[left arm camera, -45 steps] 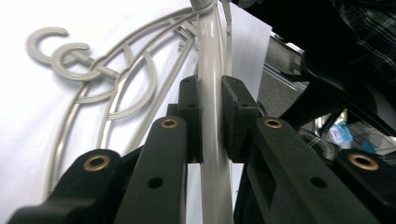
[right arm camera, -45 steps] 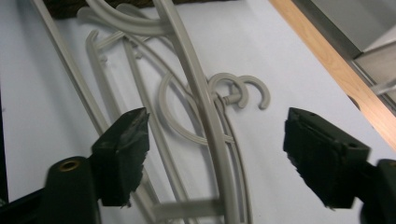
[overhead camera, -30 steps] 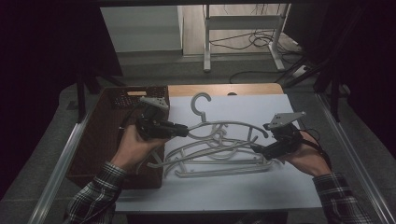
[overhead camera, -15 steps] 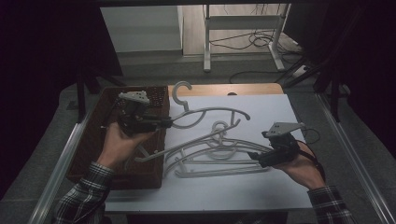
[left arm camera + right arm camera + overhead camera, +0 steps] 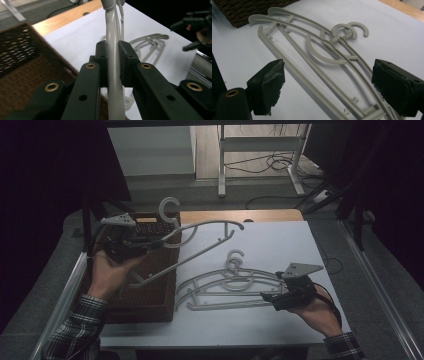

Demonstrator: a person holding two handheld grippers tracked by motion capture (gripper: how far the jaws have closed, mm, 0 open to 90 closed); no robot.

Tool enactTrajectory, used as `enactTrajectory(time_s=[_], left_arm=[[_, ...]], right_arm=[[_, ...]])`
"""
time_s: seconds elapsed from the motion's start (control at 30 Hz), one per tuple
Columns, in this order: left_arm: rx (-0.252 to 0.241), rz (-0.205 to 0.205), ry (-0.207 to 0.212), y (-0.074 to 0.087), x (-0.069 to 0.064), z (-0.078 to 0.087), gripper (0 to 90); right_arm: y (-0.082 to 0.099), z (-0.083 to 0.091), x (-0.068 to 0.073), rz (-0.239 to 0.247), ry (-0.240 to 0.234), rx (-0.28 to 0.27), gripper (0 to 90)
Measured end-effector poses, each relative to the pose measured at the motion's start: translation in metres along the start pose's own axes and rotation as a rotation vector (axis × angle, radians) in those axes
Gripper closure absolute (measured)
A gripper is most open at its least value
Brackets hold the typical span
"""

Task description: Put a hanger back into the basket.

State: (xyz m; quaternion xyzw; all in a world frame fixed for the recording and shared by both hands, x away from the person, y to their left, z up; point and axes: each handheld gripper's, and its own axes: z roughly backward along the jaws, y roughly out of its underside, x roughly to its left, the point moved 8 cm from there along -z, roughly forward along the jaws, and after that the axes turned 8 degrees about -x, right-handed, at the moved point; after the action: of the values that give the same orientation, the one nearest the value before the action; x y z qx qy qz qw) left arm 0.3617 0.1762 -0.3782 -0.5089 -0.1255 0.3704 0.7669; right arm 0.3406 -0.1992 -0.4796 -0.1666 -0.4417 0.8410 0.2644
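1. Clamping one grey hanger in my left gripper, I have swung it off the pile to above the wicker basket (drop comes next);
2. two hangers remain on the white table;
3. my right gripper, jaws wide, has dropped toward them.

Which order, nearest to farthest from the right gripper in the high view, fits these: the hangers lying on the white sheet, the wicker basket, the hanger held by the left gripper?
From the right gripper:
1. Hangers lying on the white sheet, just beside its jaws.
2. Hanger held by the left gripper, raised, far-left.
3. Wicker basket, at the table's left edge; close to call with 2.
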Motion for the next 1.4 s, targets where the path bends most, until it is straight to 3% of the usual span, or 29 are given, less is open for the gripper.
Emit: enactTrajectory(time_s=[0.4,0.67,1.13,1.4], left_arm=[[-0.055,0.027,-0.137,0.014,0.035,0.034,80.6],[-0.059,0.043,-0.221,0.03,0.056,0.051,80.6],[-0.067,0.073,-0.33,0.054,0.087,0.073,80.6],[-0.067,0.084,-0.372,0.067,0.101,0.074,80.5]], right_arm=[[0.013,-0.001,0.007,-0.022,-0.014,0.008,12.6],[0.022,-0.002,0.009,-0.041,-0.015,0.02,12.7],[0.027,0.003,0.014,-0.063,-0.032,0.01,12.7],[0.029,0.002,0.016,-0.062,-0.04,0.016,12.7]])
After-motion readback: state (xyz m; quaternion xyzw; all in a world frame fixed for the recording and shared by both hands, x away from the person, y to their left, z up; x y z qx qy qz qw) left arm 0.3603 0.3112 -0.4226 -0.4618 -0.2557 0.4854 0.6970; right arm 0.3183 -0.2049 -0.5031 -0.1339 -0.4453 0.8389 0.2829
